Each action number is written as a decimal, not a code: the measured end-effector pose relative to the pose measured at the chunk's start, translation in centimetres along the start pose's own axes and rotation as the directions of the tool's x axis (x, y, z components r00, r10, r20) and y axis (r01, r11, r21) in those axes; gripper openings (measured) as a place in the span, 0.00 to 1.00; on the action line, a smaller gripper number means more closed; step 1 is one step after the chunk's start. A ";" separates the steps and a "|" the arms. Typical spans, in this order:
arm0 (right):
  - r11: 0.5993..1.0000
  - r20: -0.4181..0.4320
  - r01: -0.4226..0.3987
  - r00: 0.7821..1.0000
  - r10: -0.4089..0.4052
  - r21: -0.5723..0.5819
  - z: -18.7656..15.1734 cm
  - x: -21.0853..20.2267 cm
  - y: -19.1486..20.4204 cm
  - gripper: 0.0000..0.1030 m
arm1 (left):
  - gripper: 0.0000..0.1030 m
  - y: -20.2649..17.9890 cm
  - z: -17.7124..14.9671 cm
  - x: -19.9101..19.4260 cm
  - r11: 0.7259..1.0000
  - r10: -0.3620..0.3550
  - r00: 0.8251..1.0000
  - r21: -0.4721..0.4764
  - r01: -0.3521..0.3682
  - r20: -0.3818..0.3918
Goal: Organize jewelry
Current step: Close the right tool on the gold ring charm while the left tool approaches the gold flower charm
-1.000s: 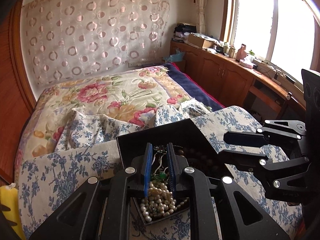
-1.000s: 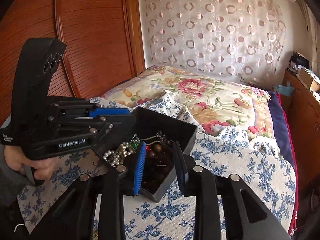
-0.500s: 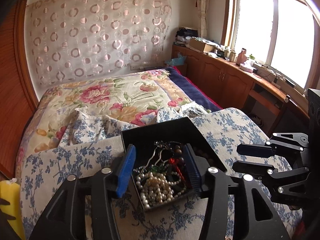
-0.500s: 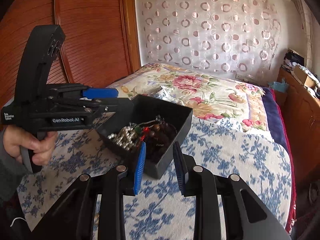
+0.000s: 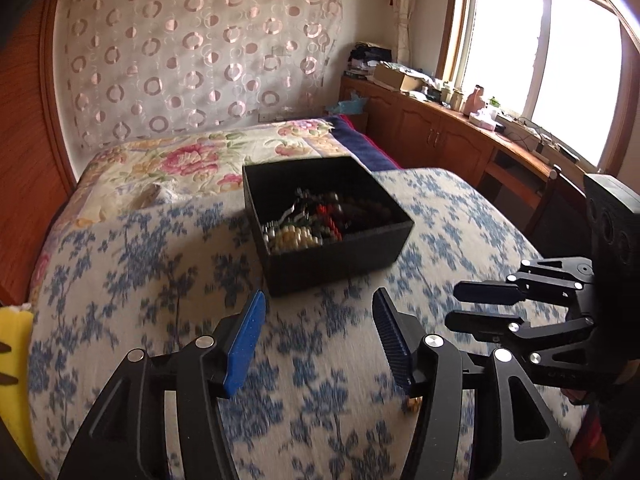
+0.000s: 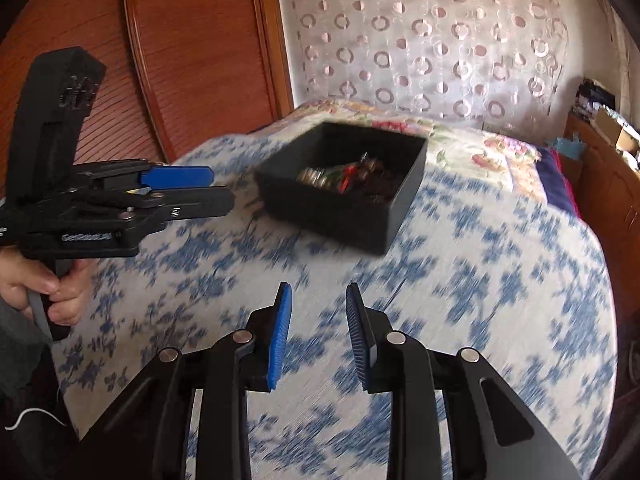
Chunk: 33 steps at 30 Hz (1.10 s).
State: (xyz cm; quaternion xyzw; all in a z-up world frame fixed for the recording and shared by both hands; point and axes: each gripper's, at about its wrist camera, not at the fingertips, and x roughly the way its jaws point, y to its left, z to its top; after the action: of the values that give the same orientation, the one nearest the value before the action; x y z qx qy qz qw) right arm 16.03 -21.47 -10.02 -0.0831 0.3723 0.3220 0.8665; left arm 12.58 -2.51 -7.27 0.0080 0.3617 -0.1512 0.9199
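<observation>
An open black box (image 5: 340, 256) stands on the blue-flowered cloth (image 5: 140, 280). It holds a tangle of jewelry: pearls (image 5: 290, 236), red beads (image 5: 328, 218) and dark beads. My left gripper (image 5: 320, 304) is open and empty, hovering over the cloth short of the box's near wall. My right gripper (image 6: 319, 290) also stands open with nothing between its blue pads, back from the box (image 6: 328, 216). Each gripper shows in the other's view: the right one (image 5: 460, 307) at the right, the left one (image 6: 222, 189) at the left, held by a hand (image 6: 60, 292).
The cloth covers a rounded surface in front of a bed with a floral quilt (image 5: 192, 156). A wooden wardrobe (image 6: 180, 60) rises at the left and low cabinets (image 5: 440, 140) run under the window. A yellow object (image 5: 12, 340) sits at the left edge. A small gold piece (image 5: 414, 402) lies on the cloth.
The left gripper, shut among the jewelry in the box a second ago, has opened. Both grippers have pulled back from the box, which now stands farther off on the cloth.
</observation>
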 end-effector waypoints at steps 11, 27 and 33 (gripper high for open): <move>0.998 -0.102 -0.030 0.994 0.024 -0.058 -2.0 2.3 2.8 0.16 | 0.52 -1.4 -4.0 -0.4 1.000 -0.013 0.998 0.025 0.015 -0.060; 0.999 -0.048 0.024 0.998 -0.026 -0.043 -1.4 0.5 0.0 0.06 | 0.40 -5.2 -4.9 1.5 0.991 -0.093 0.988 0.081 0.104 -0.126; 0.998 -0.034 0.033 0.999 -0.034 -0.044 -1.4 -0.1 -0.6 0.06 | 0.20 -6.1 -5.5 2.3 0.988 -0.109 0.982 0.094 0.124 -0.152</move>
State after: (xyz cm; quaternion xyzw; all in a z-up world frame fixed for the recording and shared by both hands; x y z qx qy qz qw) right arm 15.54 -22.54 -10.98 -0.1136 0.3786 0.3139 0.8633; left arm 8.80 -8.27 -12.25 0.0454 0.4198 -0.2225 0.8787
